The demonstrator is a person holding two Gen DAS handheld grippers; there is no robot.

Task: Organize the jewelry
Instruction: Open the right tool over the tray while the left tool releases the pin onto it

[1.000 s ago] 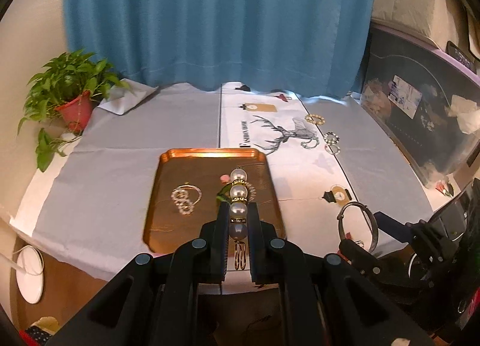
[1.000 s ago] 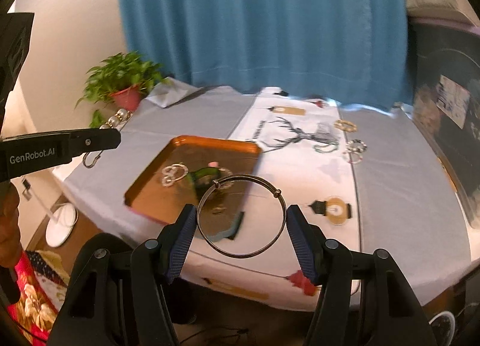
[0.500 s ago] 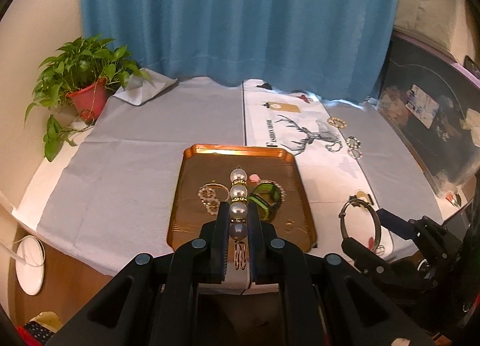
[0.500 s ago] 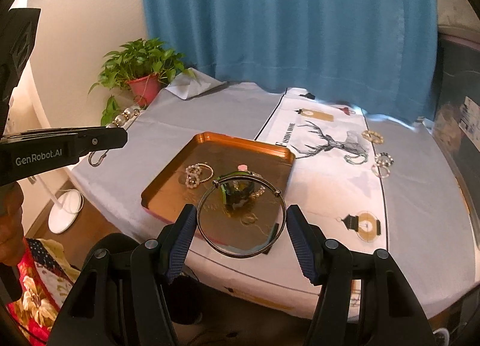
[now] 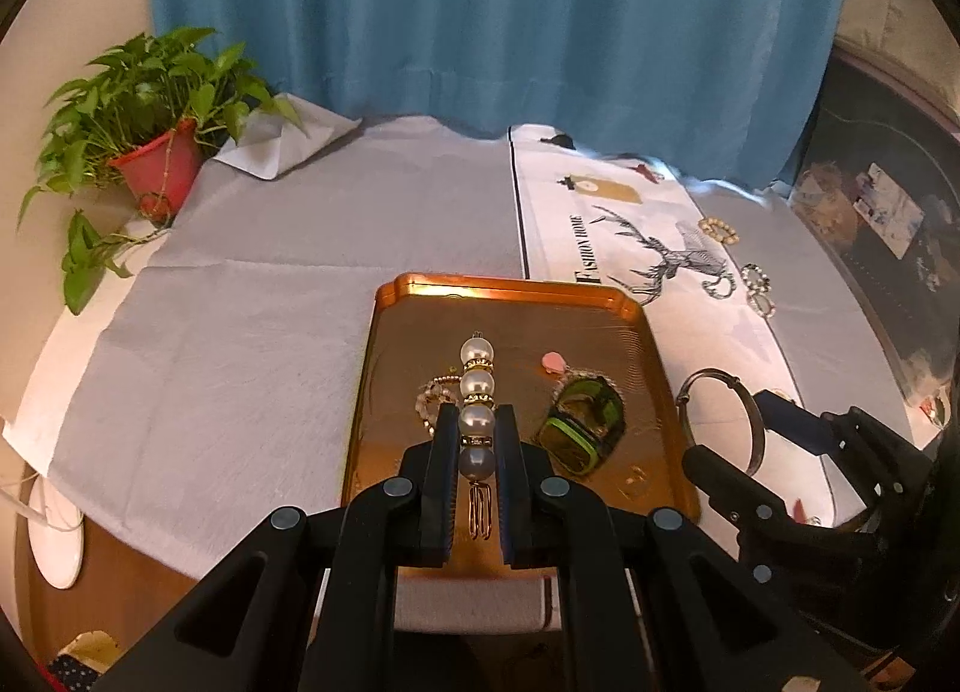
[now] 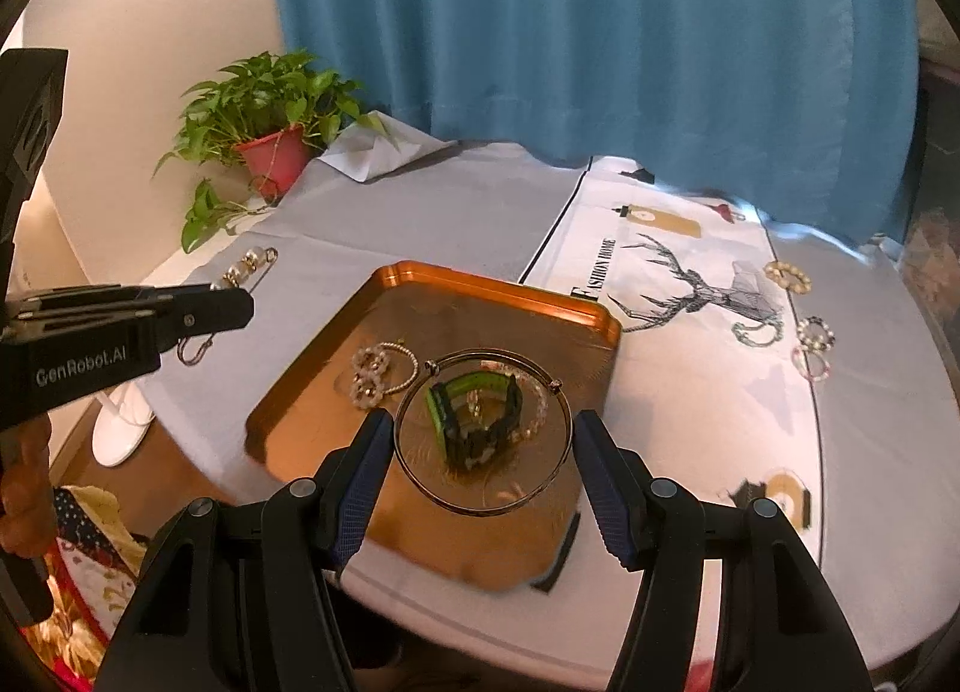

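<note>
My left gripper point(image 5: 477, 422) is shut on a pearl hair clip point(image 5: 477, 386) that sticks out forward over the copper tray point(image 5: 504, 287). My right gripper point(image 6: 483, 422) is shut on a thin metal bangle point(image 6: 420, 488), held flat above the tray point(image 6: 498, 287). In the tray lie a green and black watch point(image 5: 585, 422) point(image 6: 474, 422), a beaded flower bracelet point(image 6: 375, 374) and a small pink piece point(image 5: 552, 359). In the right wrist view the left gripper point(image 6: 240, 296) shows at the left with the pearl clip point(image 6: 249, 266).
Several loose rings and bracelets point(image 6: 786, 275) point(image 6: 813, 341) lie on the white deer-print runner point(image 6: 690, 284) at the right. A potted plant point(image 5: 156, 158) stands at the table's back left corner. A blue curtain point(image 5: 480, 32) hangs behind. A white disc point(image 5: 57, 536) lies on the floor.
Both grippers have moved forward and down toward the tray, which now lies larger beneath them. Each still holds its piece as before.
</note>
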